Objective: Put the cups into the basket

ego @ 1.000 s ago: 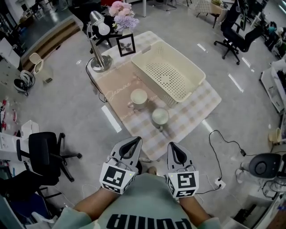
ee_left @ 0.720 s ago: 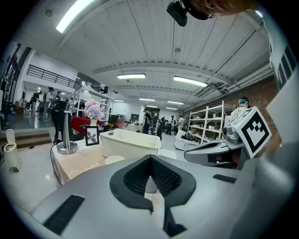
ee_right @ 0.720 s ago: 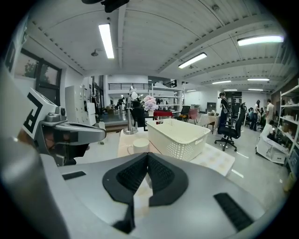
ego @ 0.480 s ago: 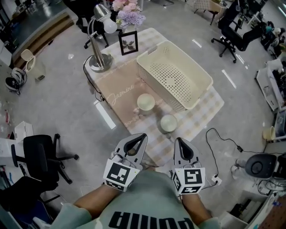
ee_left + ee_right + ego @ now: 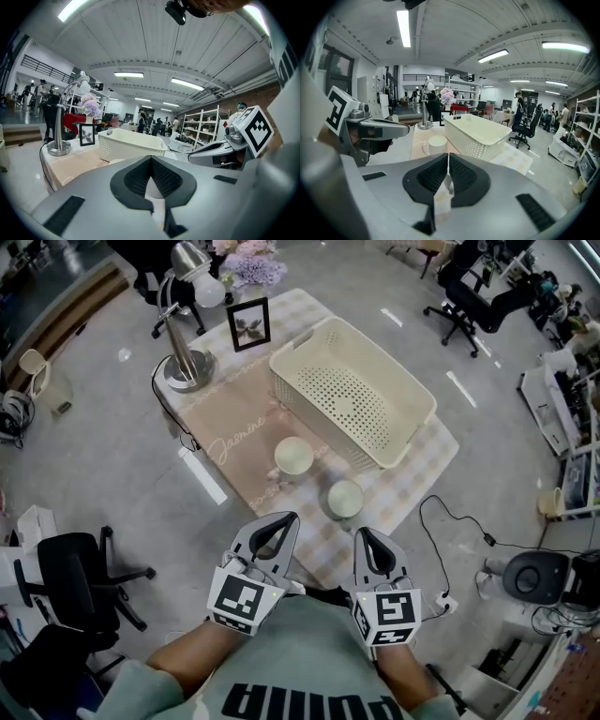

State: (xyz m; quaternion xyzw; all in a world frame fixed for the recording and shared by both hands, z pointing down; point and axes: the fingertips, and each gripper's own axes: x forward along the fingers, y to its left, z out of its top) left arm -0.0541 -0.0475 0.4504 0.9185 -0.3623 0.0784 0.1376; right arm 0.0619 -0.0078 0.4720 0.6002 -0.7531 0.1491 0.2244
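1. The left gripper (image 5: 284, 521), at the lower centre of the head view, has its jaws closed tip to tip, with nothing held.
2. The right gripper (image 5: 364, 534), just to its right, also has its jaws pressed together and is empty.
3. Two cups (image 5: 293, 456) (image 5: 345, 498) stand on the checked tablecloth (image 5: 412, 460) mid-frame, apart from both grippers.
4. The basket (image 5: 352, 399) sits above them, with nothing in it.
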